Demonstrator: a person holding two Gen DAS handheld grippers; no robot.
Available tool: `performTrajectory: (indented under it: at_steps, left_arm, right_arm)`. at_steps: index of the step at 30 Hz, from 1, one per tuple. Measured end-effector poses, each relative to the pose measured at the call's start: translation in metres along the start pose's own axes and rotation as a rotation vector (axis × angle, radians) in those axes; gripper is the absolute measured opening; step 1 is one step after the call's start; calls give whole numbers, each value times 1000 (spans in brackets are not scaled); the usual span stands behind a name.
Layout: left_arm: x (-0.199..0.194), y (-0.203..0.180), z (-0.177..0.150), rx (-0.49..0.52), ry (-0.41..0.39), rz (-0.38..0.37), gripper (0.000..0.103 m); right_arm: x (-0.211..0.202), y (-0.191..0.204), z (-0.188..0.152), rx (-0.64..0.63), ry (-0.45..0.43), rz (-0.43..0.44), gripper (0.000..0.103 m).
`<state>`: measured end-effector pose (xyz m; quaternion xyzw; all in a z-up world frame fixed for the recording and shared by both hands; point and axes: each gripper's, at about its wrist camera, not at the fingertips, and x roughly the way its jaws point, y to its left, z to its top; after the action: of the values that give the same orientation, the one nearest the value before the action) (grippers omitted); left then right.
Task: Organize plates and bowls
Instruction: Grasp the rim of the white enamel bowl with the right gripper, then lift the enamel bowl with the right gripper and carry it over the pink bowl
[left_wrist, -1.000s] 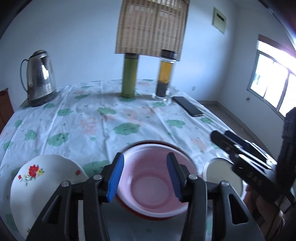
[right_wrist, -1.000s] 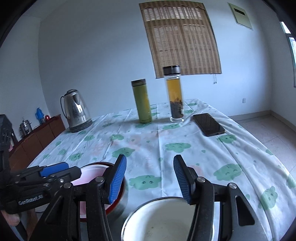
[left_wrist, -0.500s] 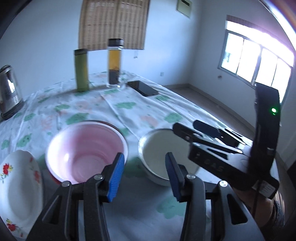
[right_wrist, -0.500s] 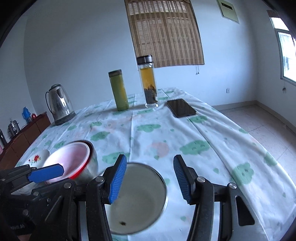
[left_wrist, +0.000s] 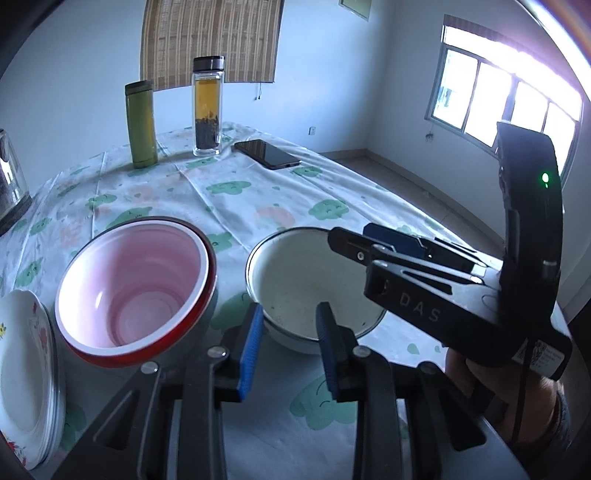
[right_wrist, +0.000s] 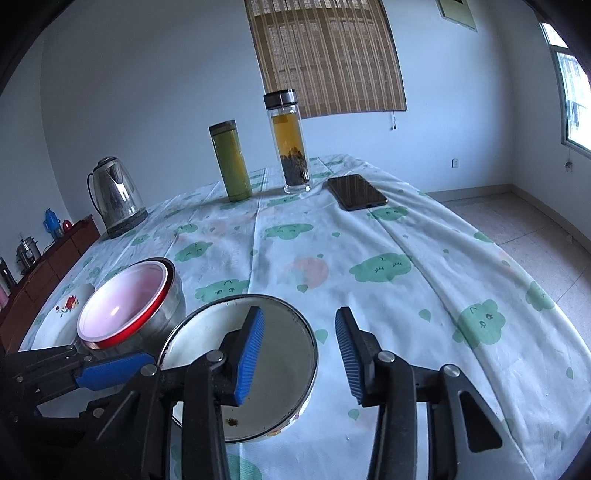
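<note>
Tablecloth (right_wrist: 388, 236) with green clouds covers the table; both claws closing around the white bowl's (left_wrist: 295, 273) rim.

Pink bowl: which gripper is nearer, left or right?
Left. The left gripper, jaws closing on nothing, sits just beside the pink bowl. The right gripper, also closing, straddles the white bowl rim, farther away.

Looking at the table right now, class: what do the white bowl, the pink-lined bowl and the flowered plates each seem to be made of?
White bowl: probably enamelled metal, glossy white with a thin dark rim.
Pink-lined bowl: likely a steel shell, shiny grey outside, with a matte pink plastic-looking liner and red rim.
Flowered plates: probably glazed ceramic, though melamine is possible; smooth white with printed red flowers.
</note>
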<state>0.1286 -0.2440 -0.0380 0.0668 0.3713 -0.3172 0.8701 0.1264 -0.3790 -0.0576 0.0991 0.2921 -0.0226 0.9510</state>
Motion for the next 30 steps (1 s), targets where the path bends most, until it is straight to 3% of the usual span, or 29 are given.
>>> performTrajectory:
  at_steps: [1,4,11,30]
  left_arm:
    - [1,1,0,3,0,41,28]
    - [5,5,0,-19,14,2,27]
    - [9,5,1,-30,8,0,27]
    - [0,2,0,-37,-42,-4,27]
  right_arm:
    - [1,0,0,-1,7,1,42]
    - [3,0,-2,-5,31,6,40]
    - [8,-7,-4,19,74,32,18]
    - [7,-16,-4,94,69,69,14]
